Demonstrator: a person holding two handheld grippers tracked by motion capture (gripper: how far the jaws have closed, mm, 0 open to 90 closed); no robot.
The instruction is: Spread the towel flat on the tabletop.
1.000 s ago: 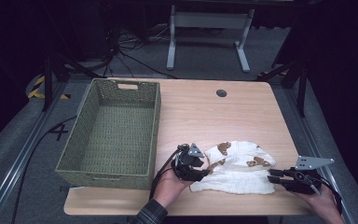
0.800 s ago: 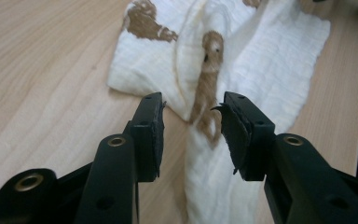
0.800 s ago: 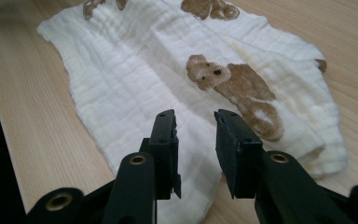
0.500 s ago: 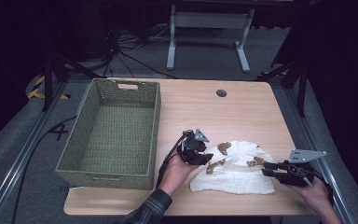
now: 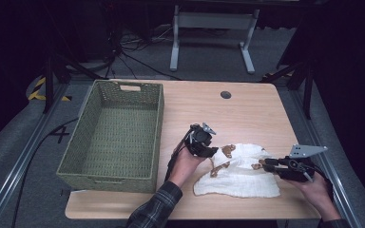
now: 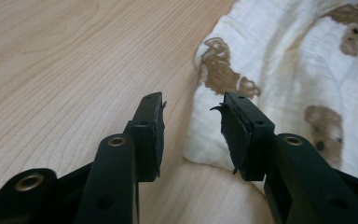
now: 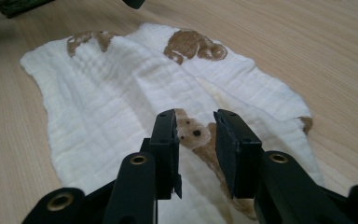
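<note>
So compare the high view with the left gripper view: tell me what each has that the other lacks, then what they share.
High view alone: the green woven basket, the right gripper at the cloth's right edge, both hands, the table's far edge.

Left gripper view alone: a close look at the left gripper, its fingers apart, a brown bear print beyond them.

Both: the white cloth with brown prints on the wooden table.

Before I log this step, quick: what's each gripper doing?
Left gripper: open, holding nothing, at the cloth's edge.
Right gripper: open, over the cloth.
</note>
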